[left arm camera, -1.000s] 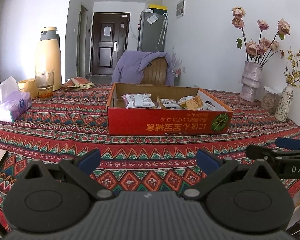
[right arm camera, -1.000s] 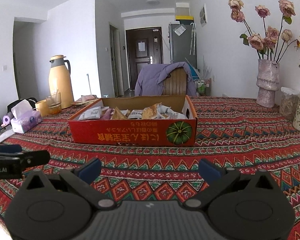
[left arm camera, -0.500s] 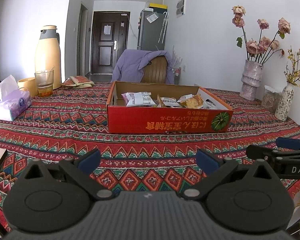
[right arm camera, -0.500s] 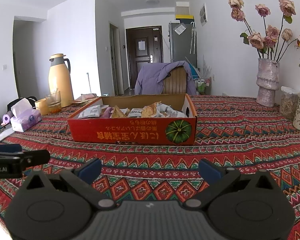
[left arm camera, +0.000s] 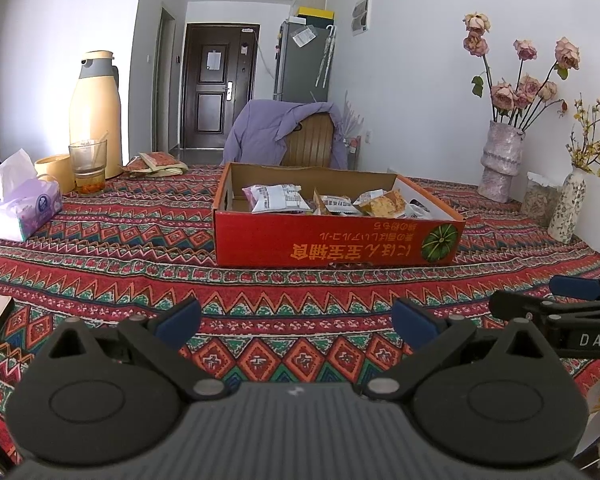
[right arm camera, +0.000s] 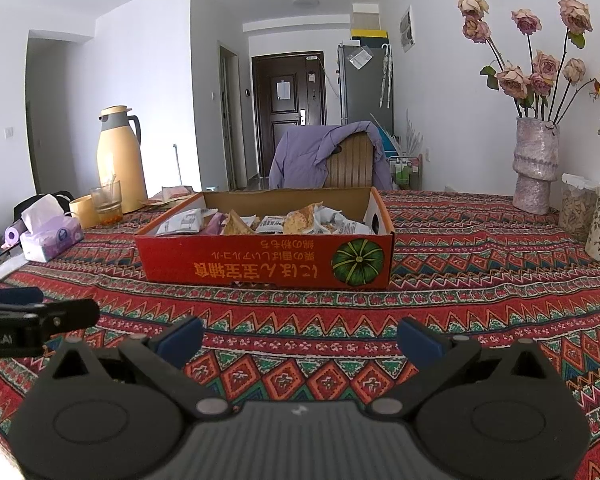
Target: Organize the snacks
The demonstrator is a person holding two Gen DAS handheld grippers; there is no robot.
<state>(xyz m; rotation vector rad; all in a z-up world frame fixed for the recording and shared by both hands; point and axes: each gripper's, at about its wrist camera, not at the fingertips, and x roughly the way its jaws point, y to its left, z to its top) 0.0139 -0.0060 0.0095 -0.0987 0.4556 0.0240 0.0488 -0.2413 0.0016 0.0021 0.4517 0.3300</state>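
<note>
My left gripper [left arm camera: 296,322] hangs low over the patterned cloth on the tabletop [left arm camera: 140,240], its blue-tipped fingers [left arm camera: 178,322] spread wide apart with nothing between them. My right gripper [right arm camera: 300,338] sits alongside it at about the same height, fingers [right arm camera: 418,338] likewise wide apart and empty — each shows at the edge of the other's view, side by side but not touching.

Ahead of both, well clear of the fingertips, stands the red cardboard box [left arm camera: 336,236] with its printed lettering upside down and a green pumpkin picture at its right front corner. It is open at the top and rests flat on the cloth. Inside lie the snack packets [left arm camera: 276,198]: a white-and-pink one towards the left, smaller pale wrappers and an orange-brown one [left arm camera: 384,204] towards the right, loosely heaped — I cannot tell how many.

Off to the left on the tabletop are a purple tissue pack [left arm camera: 24,210], a yellow cup [left arm camera: 54,168], a glass [left arm camera: 88,164] and a tall cream thermos [left arm camera: 96,112]. To the right stand a vase of dried roses [left arm camera: 500,168] and a slimmer flowered vase [left arm camera: 566,208]. Behind the box, a chair [left arm camera: 312,144] carries a purple jacket.
</note>
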